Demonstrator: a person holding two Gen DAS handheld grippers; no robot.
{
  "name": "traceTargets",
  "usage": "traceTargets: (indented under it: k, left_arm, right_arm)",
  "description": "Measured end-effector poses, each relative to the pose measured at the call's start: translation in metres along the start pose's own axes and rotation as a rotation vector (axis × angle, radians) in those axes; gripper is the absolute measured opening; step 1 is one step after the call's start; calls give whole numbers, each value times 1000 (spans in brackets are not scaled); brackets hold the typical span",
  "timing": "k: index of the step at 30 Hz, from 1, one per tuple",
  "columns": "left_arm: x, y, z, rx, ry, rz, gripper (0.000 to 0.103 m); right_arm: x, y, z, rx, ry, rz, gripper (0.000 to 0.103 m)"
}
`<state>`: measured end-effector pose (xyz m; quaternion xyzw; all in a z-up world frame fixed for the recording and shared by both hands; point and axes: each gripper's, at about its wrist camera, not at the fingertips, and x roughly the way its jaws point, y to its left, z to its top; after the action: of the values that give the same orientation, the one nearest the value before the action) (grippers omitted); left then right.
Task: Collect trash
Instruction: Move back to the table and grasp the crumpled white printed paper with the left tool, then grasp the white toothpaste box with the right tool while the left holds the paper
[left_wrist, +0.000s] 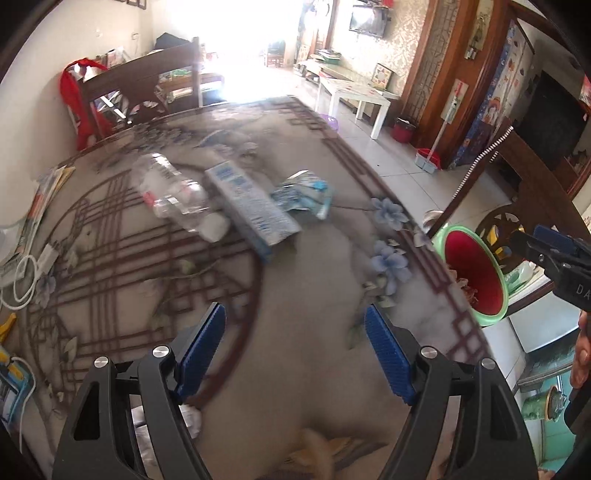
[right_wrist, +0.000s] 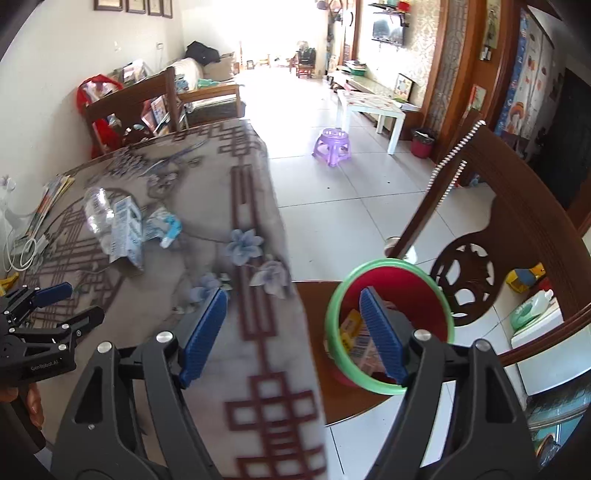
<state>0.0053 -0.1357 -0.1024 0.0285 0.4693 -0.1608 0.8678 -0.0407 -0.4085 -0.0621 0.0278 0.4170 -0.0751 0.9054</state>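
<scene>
Both empty: left gripper (left_wrist: 295, 354) wide over bare cloth, right gripper (right_wrist: 295, 332) straddling table edge (right_wrist: 291, 280).

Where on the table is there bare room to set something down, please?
The tablecloth is bare between the left claw and the trash pile: plastic bottle, carton, blue wrapper. The left edge is crowded with white cable and papers.
</scene>
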Motion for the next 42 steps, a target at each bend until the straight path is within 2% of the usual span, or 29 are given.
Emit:
traceTargets:
  k: [9, 14, 19, 25, 31, 35, 42]
  left_arm:
    - [-15, 100, -35, -52, 40, 59, 74]
    - [-21, 134, -53, -66, 56, 58, 74]
    - [-18, 139, -71, -35, 101, -3, 74]
    - [-4, 122, -89, 62, 157, -64, 74]
    - [17, 126, -92, 1, 208, -105, 73]
    - [25, 130, -94, -64, 232, -144, 64]
    - [21, 138, -88, -129, 188, -122, 43]
  right_arm:
    - [9, 85, -6, -44, 51, 62, 75]
    - [6, 119, -11, -58, 60, 73, 78]
    - [5, 144, -18, -64, 75, 80, 78]
    - [1, 169, -24, -71, 82, 95, 80]
    - [-3, 181, -28, -86, 88, 92, 82]
    - [-4, 183, -29, -88, 93, 87, 82]
    - [2, 185, -31, -87, 111, 87, 82]
